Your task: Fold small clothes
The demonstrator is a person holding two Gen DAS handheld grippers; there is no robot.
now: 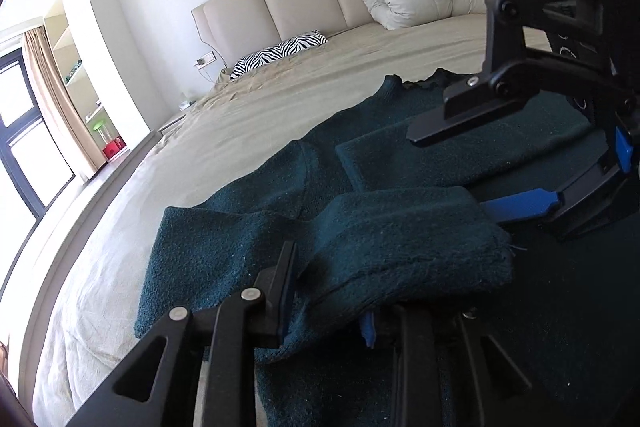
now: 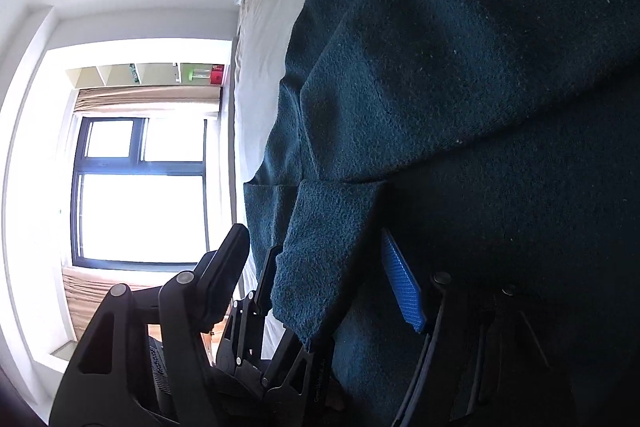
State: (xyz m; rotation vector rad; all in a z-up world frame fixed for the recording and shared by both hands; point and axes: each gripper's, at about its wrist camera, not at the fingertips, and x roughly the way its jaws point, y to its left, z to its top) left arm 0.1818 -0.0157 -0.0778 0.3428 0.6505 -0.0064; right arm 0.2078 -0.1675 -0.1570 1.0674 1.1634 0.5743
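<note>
Each handheld gripper is a black plastic linkage frame with triangular cut-outs and round silver rivets at its joints. The left gripper (image 1: 328, 299) carries 2 flat fingers faced with blue pads. The right gripper (image 1: 472, 171) shows a ridged blue pad (image 2: 402, 285), blue clips and small white lettering on its black body.

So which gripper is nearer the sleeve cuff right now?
Left. The cuff lies between the left gripper fingers at the sweater's near edge. The right gripper is apart from it, open over the sweater's body.
</note>
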